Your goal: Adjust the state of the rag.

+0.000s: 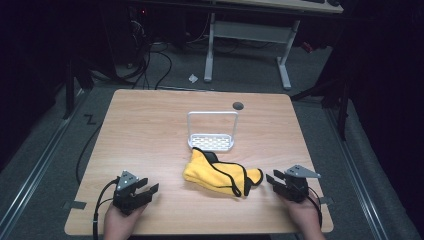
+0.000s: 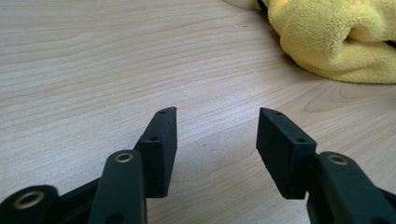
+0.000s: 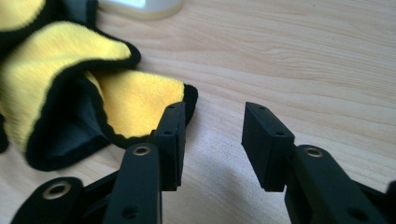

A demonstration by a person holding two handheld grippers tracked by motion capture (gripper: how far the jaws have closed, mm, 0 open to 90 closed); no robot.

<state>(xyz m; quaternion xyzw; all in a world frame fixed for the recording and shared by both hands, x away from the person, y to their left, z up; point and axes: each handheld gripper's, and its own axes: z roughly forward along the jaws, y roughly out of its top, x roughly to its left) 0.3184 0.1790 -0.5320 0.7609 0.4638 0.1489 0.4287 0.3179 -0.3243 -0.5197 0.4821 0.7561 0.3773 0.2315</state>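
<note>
High view: yellow cloth (image 1: 220,173) with black edging lying crumpled at mid-counter (image 1: 150,130), just in front of a small white rack (image 1: 212,131) with a perforated base and a wire hoop handle. Nothing in the rack. Left gripper (image 1: 142,192) resting low near the front edge, well apart from the cloth, fingers spread with nothing between. Right gripper (image 1: 275,181) on the other side, just beside the cloth's near corner, fingers likewise apart and empty. Dark round grommet (image 1: 238,105) near the far edge.

Left gripper view: fingers (image 2: 161,140) standing wide over bare wood, cloth (image 2: 336,39) up in the far right corner, untouched and some way off.

Right gripper view: fingers (image 3: 170,135) apart at a moderate gap, empty; black-trimmed corner of the cloth (image 3: 140,100) just behind the left finger, close but whether touching cannot be told. Pale base of the rack (image 3: 140,7) at the top edge.

Judged as the approach before a first grasp: neither side on the cloth yet. Next move probably calls for sliding the right gripper onto that corner and pinching it, and bringing the left gripper across to the opposite edge, low enough to catch one layer without dragging the whole heap.
</note>
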